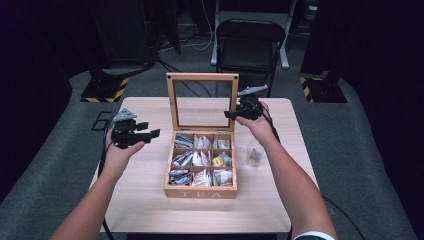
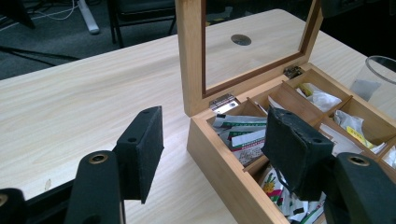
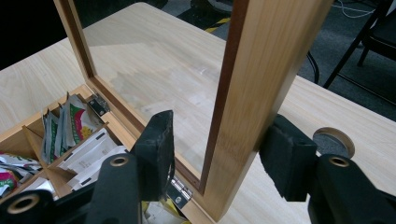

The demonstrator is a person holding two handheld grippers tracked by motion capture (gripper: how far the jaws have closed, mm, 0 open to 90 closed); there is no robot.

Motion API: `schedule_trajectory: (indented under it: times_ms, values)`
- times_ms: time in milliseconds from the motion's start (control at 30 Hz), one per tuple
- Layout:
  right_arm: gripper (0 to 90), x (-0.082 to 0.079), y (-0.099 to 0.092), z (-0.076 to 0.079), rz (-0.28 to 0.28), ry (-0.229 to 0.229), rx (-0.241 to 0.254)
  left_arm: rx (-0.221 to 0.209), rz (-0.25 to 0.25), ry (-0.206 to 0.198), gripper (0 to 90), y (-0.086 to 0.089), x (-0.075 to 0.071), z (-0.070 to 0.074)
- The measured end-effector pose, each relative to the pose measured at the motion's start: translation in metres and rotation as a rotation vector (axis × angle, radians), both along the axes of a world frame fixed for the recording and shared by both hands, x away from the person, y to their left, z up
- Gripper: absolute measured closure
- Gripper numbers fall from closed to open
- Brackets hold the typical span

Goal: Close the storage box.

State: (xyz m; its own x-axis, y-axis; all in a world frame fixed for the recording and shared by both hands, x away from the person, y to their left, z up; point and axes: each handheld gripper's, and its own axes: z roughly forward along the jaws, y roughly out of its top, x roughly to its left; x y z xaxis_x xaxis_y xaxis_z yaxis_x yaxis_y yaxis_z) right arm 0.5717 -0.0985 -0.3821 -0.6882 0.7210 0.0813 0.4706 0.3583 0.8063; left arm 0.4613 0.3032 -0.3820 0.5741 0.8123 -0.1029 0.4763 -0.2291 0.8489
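Black right tongs (image 3: 215,154): set astride the right upright of the lid frame (image 3: 254,79), one pad on the glass side, the other against the outer wooden edge; whether both pads press on the wood cannot be told.
Right tongs from above (image 1: 243,111): held at the right edge of the raised lid (image 1: 202,100), with a grey three-cornered plate on top.
Left tongs (image 2: 210,144): released, nothing gripped; the jaws are spread, one over the bare worktop (image 2: 84,98), the other in front of the box's near compartments.
Left tongs from above (image 1: 142,135): held left of the tea box (image 1: 201,192), apart from it, pointed toward it.
Lid: stood upright on its hinges at the back of the box, a wooden frame around a clear pane.
Tea box: placed near the middle of the worktop (image 1: 140,200), open, lettered TEA on the front wall, divided into nine compartments.
Tea bags (image 1: 201,159): packed in the compartments, in white, green, red and yellow wrappers.
Glass (image 1: 254,152): stood just right of the box, clear, something small seen inside it.
Chair (image 1: 248,42): a dark folding one, seen on the floor beyond the worktop.
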Motion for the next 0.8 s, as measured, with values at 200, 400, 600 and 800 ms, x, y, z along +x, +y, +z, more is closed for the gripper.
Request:
schedule_trajectory:
  times_ms: [200,400,600,800]
  values:
    - [54.4,-0.005,-0.005,0.001,0.003,-0.004,0.028,-0.001,-0.008,-0.003,37.8,-0.005,0.002,-0.001]
    - [59.4,-0.009,-0.007,0.006,0.016,0.004,0.011,-0.009,-0.009,-0.002,37.8,-0.010,0.004,-0.001]
    - [60.7,-0.015,-0.010,0.013,0.032,-0.011,0.029,-0.006,-0.014,-0.002,38.1,-0.011,0.004,0.000]
    - [64.4,-0.023,-0.013,0.024,0.046,-0.038,0.049,-0.012,-0.016,-0.009,38.9,-0.014,0.004,0.002]
